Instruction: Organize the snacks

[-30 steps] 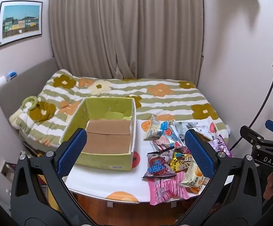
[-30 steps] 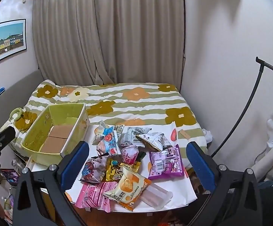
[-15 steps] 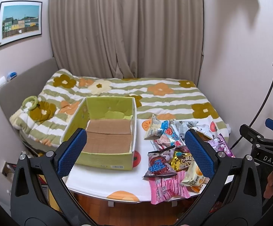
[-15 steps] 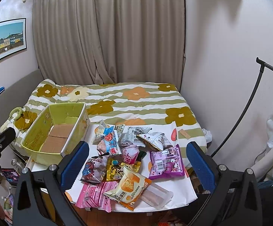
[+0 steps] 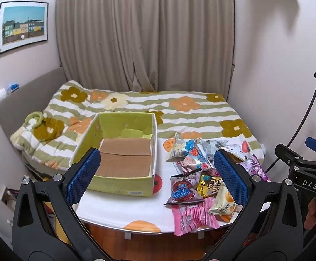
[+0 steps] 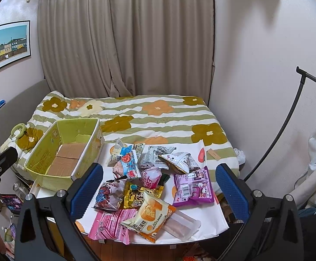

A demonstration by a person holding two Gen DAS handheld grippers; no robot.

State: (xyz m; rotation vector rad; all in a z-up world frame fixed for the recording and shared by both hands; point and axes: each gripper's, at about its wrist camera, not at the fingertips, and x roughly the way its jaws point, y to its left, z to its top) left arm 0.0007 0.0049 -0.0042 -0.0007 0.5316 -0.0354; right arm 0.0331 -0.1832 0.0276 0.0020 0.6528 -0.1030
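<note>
Small bedroom setup: a low white desk with orange fruit prints sits at the foot of a flower-striped bed, beige curtains behind.

The snack pile is a loose heap of overlapping packets on the desk. It lies dead ahead of the right hand-held gripper and just below it, basically framed between its two blue pads. The yellow egg-cake packet is nearest to it, its long axis slanting from near-left to far-right, with the pink packet beside it on the left and the purple one further out on the right. The green cardboard box has nothing in it but its brown bottom flaps, and it sits ahead-left of the left hand-held gripper, touching nothing from the pile.

Both hand-held grippers are spread wide, holding nothing, hovering short of the desk. The right one looks better placed for a first pick; the left one is nearer the box.

Hard to read: packets underneath the heap are mostly covered, and the clear wrapper under the egg-cake packet shows little of its contents. The desk's near edge is cut off by the gripper arms.
</note>
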